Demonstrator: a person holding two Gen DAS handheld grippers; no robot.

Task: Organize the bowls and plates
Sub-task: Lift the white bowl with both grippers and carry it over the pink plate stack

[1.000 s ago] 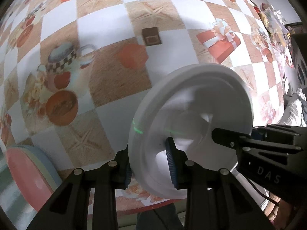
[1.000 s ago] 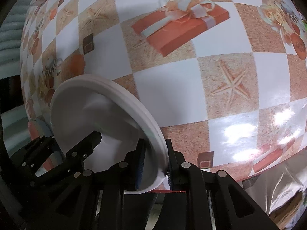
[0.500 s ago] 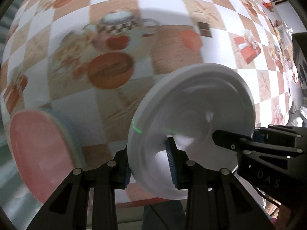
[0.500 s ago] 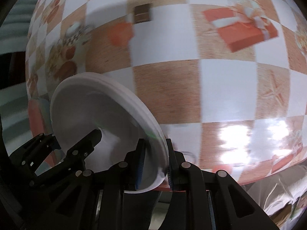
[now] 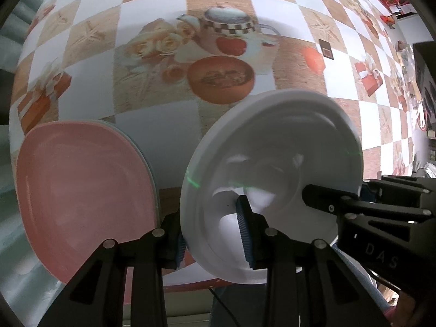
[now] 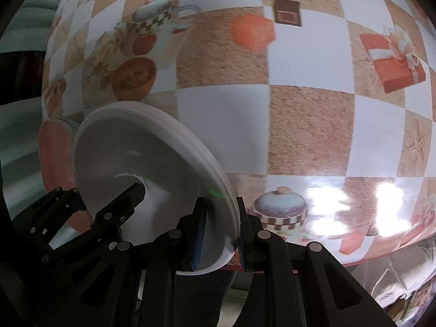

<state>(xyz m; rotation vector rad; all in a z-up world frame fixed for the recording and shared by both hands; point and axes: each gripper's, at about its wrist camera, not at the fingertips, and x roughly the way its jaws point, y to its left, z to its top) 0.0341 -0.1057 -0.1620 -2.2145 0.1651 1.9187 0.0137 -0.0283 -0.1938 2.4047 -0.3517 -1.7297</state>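
Right now both grippers hold one white plate [image 5: 275, 169] up in the air, above the near edge of the worktop [image 5: 152, 125]. The left gripper [image 5: 211, 231] has its jaws clamped on the plate's near rim, one inside and one behind. The right gripper [image 6: 219, 230] has its jaws clamped on the rim at the other side. I think two grips are used so the tilted plate does not slip or swing. A pink plate [image 5: 84, 190] lies on the worktop just to the left, and it seems to sit on another pale plate, whose edge peeks out. My guess is the white plate is headed for that pile, so all plates end up together.
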